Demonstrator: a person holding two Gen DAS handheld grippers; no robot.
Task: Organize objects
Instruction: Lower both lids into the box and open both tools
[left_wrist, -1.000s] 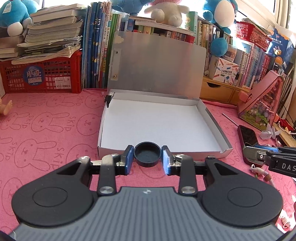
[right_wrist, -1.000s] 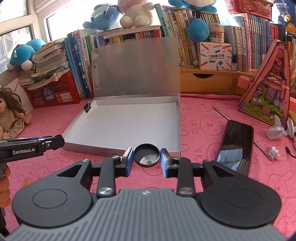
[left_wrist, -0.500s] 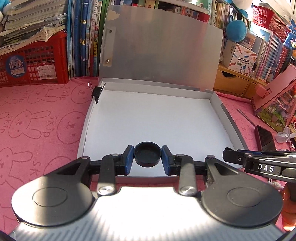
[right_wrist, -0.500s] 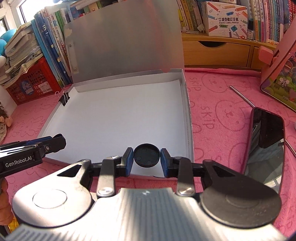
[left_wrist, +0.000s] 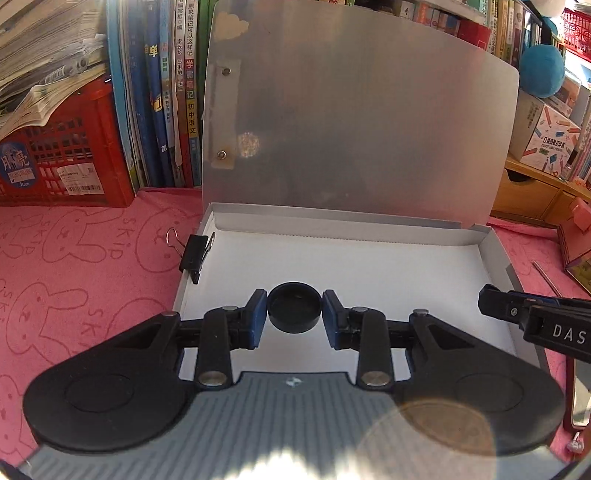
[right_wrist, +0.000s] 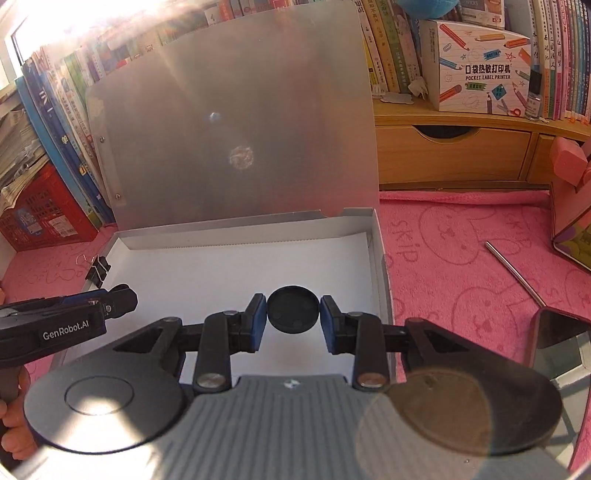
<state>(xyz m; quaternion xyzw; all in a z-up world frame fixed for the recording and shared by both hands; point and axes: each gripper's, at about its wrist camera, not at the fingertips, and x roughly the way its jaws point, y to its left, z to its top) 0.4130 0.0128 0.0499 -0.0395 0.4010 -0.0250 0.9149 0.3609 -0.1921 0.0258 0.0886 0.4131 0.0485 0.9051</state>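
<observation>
A flat grey box (left_wrist: 496, 245) lies open on the pink cloth, its lid (left_wrist: 362, 129) standing upright at the back and its floor white. My left gripper (left_wrist: 294, 318) is shut on a round black cap (left_wrist: 293, 308), held above the near left part of the box floor. My right gripper (right_wrist: 292, 318) is shut on a second round black cap (right_wrist: 293, 306) over the near right part of the same box (right_wrist: 382, 266). Each gripper shows at the edge of the other's view. A black binder clip (left_wrist: 194, 254) is clipped on the box's left wall.
Books (left_wrist: 166, 92) and a red crate (left_wrist: 62, 162) line the back left. To the right of the box lie a dark phone (right_wrist: 561, 343) and a metal rod (right_wrist: 515, 273), behind them a wooden drawer shelf (right_wrist: 454, 155). A hand (right_wrist: 13, 424) grips the left tool.
Both grippers have moved forward and slightly down, from in front of the box's near wall to above its white floor. Each still holds its black cap.
</observation>
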